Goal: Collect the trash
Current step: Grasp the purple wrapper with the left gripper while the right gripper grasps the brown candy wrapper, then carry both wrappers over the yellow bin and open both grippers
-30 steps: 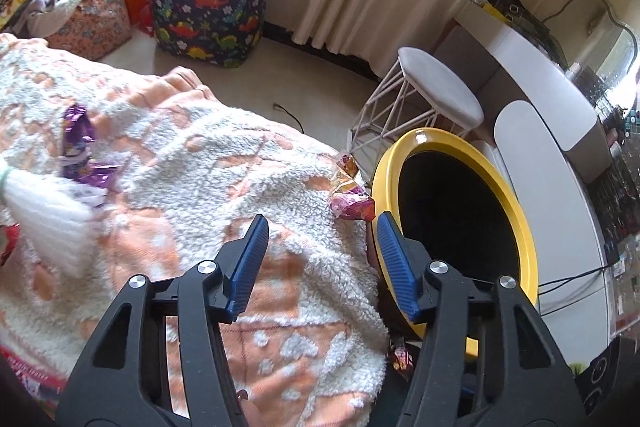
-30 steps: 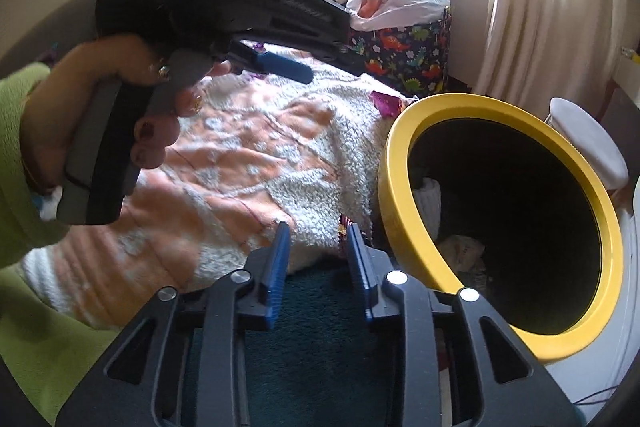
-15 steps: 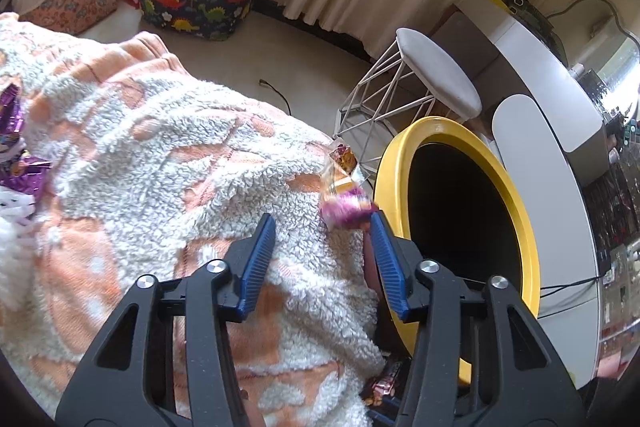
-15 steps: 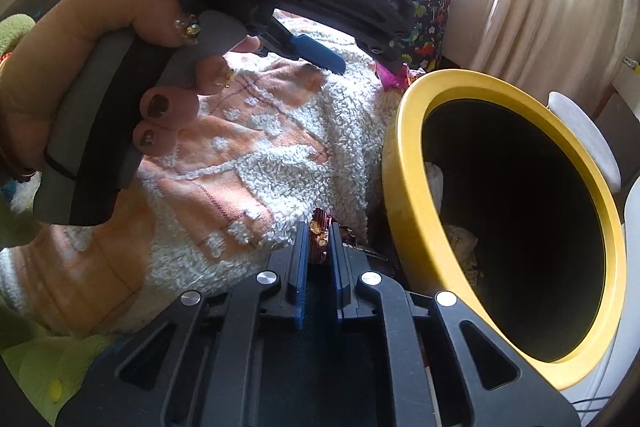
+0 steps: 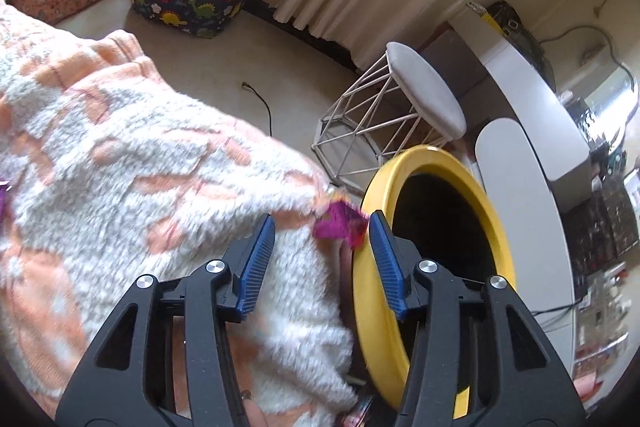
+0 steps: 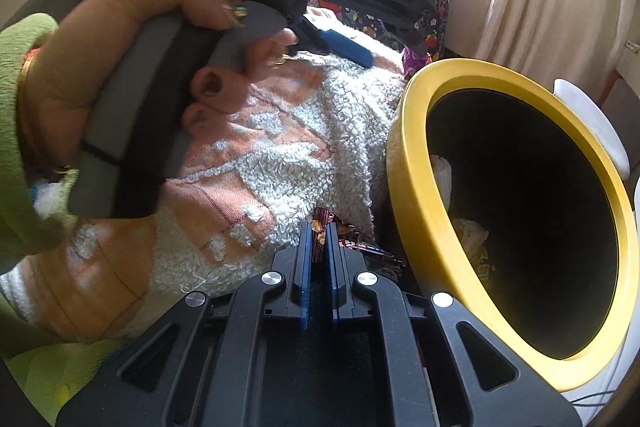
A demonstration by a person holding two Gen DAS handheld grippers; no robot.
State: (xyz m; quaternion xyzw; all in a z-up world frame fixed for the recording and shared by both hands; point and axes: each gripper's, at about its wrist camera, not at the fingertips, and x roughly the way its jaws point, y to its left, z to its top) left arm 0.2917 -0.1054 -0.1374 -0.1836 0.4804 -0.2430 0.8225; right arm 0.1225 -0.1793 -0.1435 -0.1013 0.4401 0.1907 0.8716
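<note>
- My right gripper (image 6: 318, 227) has just been closing and now pinches a dark wrapper (image 6: 320, 223) by the blanket's (image 6: 280, 163) edge.
- Left gripper (image 5: 322, 223) half open around the purple wrapper (image 5: 340, 223), not gripping.
- Next, probably: lift into yellow bin (image 6: 420, 195).

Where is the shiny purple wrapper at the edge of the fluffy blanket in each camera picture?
Left wrist view: the purple wrapper sits mid-picture on the blanket's edge, between the left gripper's open fingers.
Right wrist view: the same wrapper peeks out above centre, beyond the blanket, just above the bin's rim.
Shared landmark: the yellow bin, right beside the wrapper in both views.
</note>
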